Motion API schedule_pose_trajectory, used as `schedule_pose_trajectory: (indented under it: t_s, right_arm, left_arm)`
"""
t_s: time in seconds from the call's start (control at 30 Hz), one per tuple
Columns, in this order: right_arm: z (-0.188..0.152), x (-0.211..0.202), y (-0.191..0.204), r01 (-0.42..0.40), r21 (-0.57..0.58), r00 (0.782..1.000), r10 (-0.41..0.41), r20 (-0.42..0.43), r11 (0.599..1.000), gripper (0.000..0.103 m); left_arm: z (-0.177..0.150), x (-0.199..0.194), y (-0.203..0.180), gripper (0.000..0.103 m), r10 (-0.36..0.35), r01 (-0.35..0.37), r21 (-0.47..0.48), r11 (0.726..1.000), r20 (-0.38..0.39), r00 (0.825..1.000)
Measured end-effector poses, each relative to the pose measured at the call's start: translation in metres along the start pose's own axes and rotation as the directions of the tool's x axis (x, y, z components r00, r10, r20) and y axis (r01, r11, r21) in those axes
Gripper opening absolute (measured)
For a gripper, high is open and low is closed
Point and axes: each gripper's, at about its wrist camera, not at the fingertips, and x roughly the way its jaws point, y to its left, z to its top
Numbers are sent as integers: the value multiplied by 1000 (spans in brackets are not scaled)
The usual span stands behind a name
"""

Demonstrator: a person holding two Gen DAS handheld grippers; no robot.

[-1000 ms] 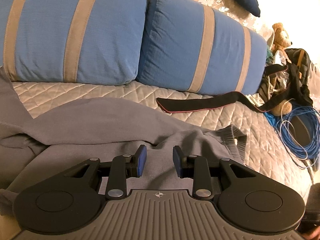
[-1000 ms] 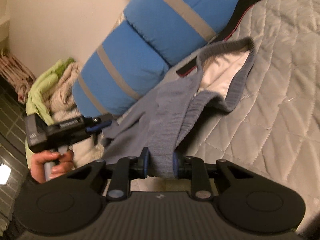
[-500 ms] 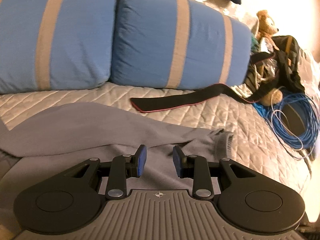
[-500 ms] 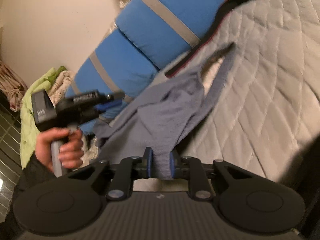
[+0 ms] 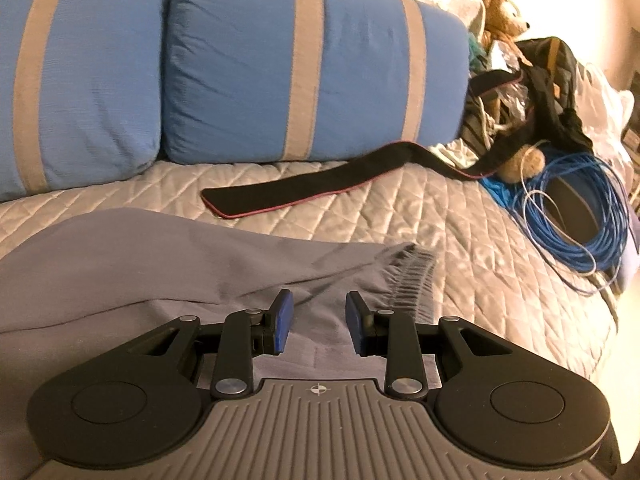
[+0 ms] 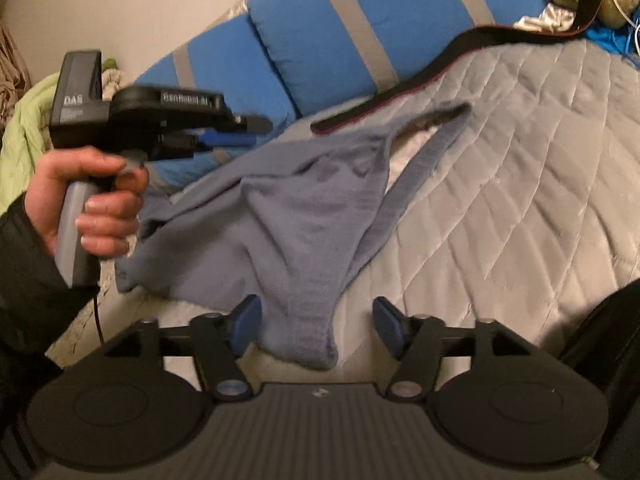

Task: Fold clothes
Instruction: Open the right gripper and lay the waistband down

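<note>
A grey knit garment [image 5: 160, 264] lies crumpled on the quilted bedspread [image 5: 460, 216], its ribbed hem [image 5: 408, 280] toward the right. My left gripper [image 5: 316, 304] hovers over it, jaws a little apart, nothing pinched between the pads. In the right wrist view a hand [image 6: 92, 196] holds that left gripper [image 6: 256, 132] in the air above the garment's left side. My right gripper [image 6: 316, 312] is opening: a fold of the garment [image 6: 296, 216] lies loose between its wide-set blue pads [image 6: 246, 320], which do not press on it. The ribbed band [image 6: 412, 184] loops off to the right.
Two blue pillows with grey stripes [image 5: 304, 64] line the back. A black strap [image 5: 320, 188] lies across the bedspread. A blue cable coil [image 5: 576, 216], a teddy bear [image 5: 504, 12] and a dark bag [image 5: 556, 68] crowd the right. Green bedding [image 6: 24, 128] is piled far left.
The right jaws, shut on a fold of the grey garment before, have sprung wide and let it drop. The left gripper has slid to the right over the garment, its gap unchanged.
</note>
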Motion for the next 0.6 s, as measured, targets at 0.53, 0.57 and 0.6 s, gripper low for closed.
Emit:
schedule_pose_trajectory:
  t_s: [0.53, 0.57, 0.6]
  right_arm:
    - [-1, 18, -65, -212, 502, 957, 283, -68, 838, 78]
    - [-1, 17, -61, -198, 480, 959, 270, -84, 855, 78]
    - [0, 16, -56, -181, 458, 962, 253, -100, 870, 78]
  left_arm:
    - [-1, -4, 4, 28, 18, -18, -17, 1000, -3, 1000]
    - [-1, -5, 5, 28, 18, -18, -18, 1000, -3, 1000]
    - [-1, -6, 5, 28, 18, -18, -19, 1000, -2, 1000]
